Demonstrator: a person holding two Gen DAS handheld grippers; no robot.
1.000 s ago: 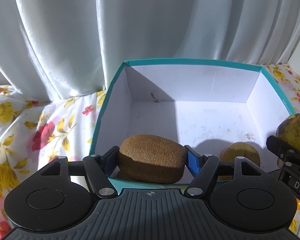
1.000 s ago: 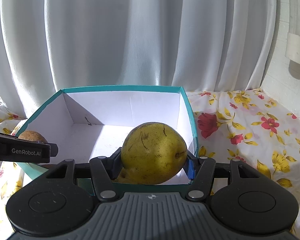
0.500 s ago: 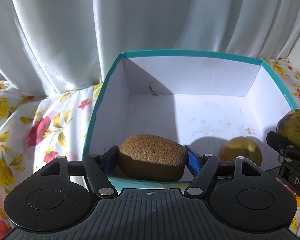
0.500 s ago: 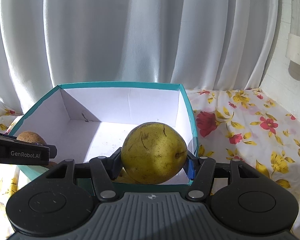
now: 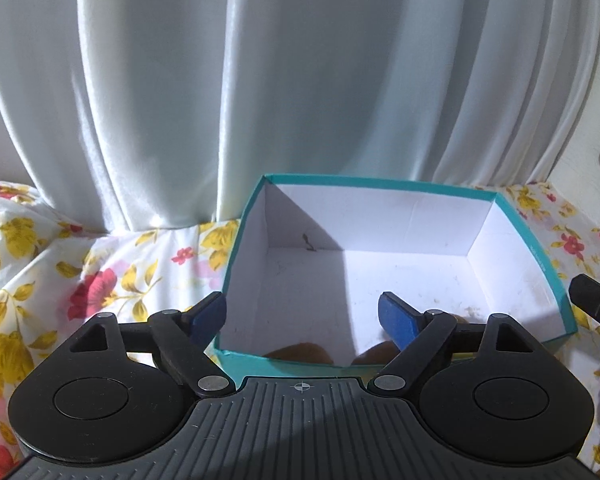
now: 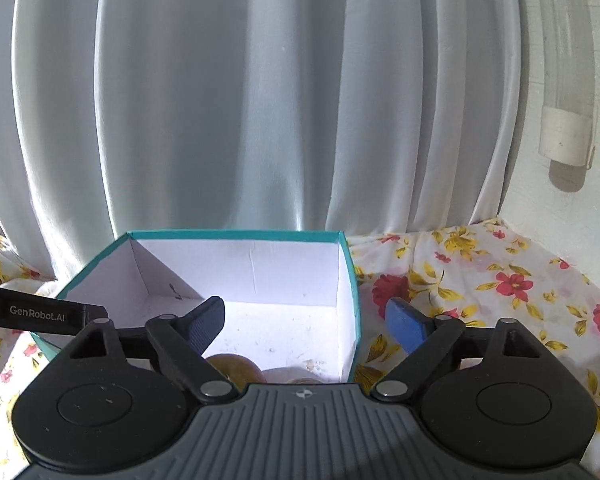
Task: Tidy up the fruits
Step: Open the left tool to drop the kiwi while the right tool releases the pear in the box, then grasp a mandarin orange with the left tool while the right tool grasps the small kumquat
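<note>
**Both tools opening above the teal box, fruit lying inside**

Left wrist view. My left tool (image 5: 302,316) has its jaws opening, and they already stand wide. Nothing is between the blue pads (image 5: 398,318); I see only the box floor through the gap. The open cardboard box with teal outside and white inside (image 5: 380,212) sits on the white cloth printed with red and yellow flowers (image 5: 100,280), in front of the pale pleated curtain (image 5: 300,80). Low against the near wall of the box lies the brown fuzzy kiwi (image 5: 300,351), with only its top showing over the teal rim. Just beside it to the right, a second brownish rounded fruit (image 5: 374,352) peeks out, partly behind my right-hand finger; I cannot tell what kind it is. A black piece of my right tool (image 5: 596,304) enters at the right edge, beyond the box corner.

Right wrist view. My right tool (image 6: 304,324) also has its jaws opening and stands wide, with nothing between the pads. The left pad is over the box interior; the right pad is outside the right wall, over the flowered cloth. The yellow-green speckled pear (image 6: 236,366) lies on the box floor near the front, half hidden by my tool's linkage. Another fruit top (image 6: 304,381) shows just to its right, too hidden to identify. The black finger of my left tool, lettered "GenRobot.AI", reaches in from the left over the box corner.
</note>
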